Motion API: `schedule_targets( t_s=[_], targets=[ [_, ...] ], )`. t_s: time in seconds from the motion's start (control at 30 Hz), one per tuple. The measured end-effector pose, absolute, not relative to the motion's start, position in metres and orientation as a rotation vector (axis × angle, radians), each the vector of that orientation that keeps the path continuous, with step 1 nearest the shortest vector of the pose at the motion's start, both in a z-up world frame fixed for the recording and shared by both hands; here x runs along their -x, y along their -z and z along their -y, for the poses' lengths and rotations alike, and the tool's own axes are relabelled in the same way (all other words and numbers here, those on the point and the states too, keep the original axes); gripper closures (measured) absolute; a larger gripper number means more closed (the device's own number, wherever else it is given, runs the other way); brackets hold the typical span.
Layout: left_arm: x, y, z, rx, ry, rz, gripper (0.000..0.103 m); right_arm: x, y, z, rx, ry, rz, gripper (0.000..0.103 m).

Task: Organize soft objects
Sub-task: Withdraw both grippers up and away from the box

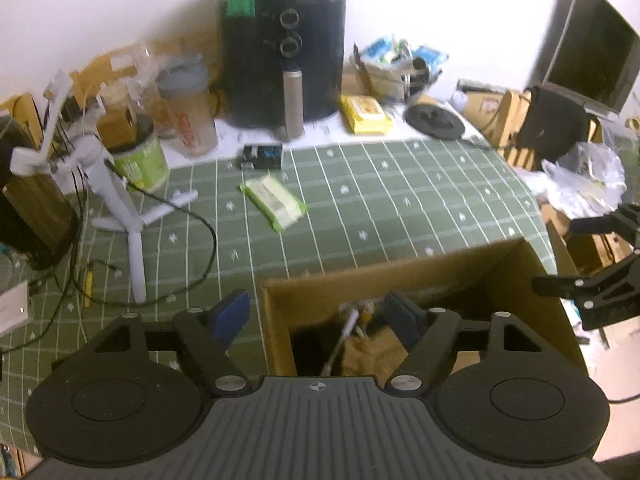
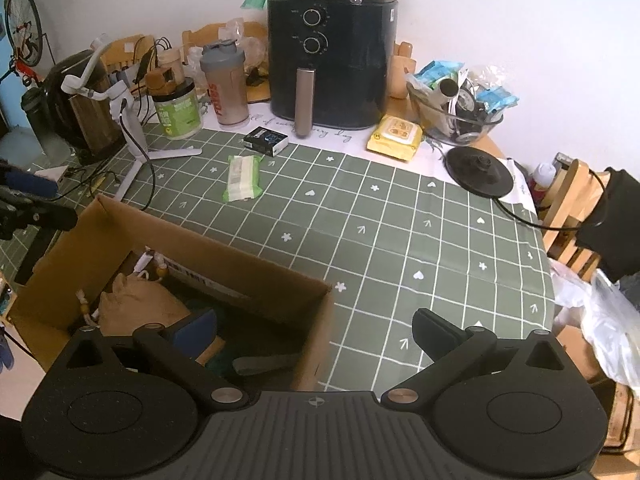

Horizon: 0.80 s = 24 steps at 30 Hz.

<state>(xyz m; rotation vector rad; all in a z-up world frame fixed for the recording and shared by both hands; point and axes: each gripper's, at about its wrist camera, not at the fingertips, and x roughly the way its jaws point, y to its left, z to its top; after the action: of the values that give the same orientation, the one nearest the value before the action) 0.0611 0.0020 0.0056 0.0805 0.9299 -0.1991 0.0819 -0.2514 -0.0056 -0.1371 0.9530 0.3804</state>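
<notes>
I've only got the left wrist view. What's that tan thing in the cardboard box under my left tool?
Observer: A tan drawstring pouch with beaded cords, lying inside the cardboard box.
Operator: Is the right tool carrying anything?
Observer: No. The right tool is open and empty, one finger over the box, the other over the tablecloth.
Operator: What holds those blurry blue packets at the back?
Observer: A clear glass bowl.
</notes>
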Motion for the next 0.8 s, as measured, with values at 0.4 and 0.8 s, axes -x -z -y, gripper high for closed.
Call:
schedule_targets(
  t_s=[0.4,0.8],
  targets=[
    [-0.080,-0.004,-0.009,-0.103,0.190,-0.901,0.027,-0.101,0.009,0.254,0.133,-0.349,-0.887,0.000],
    [-0.097,0.001,-0.017,-0.086,0.236,-0.919,0.027,-0.127,0.015,0.254,0.194,-0.407,-0.900,0.000]
  ],
)
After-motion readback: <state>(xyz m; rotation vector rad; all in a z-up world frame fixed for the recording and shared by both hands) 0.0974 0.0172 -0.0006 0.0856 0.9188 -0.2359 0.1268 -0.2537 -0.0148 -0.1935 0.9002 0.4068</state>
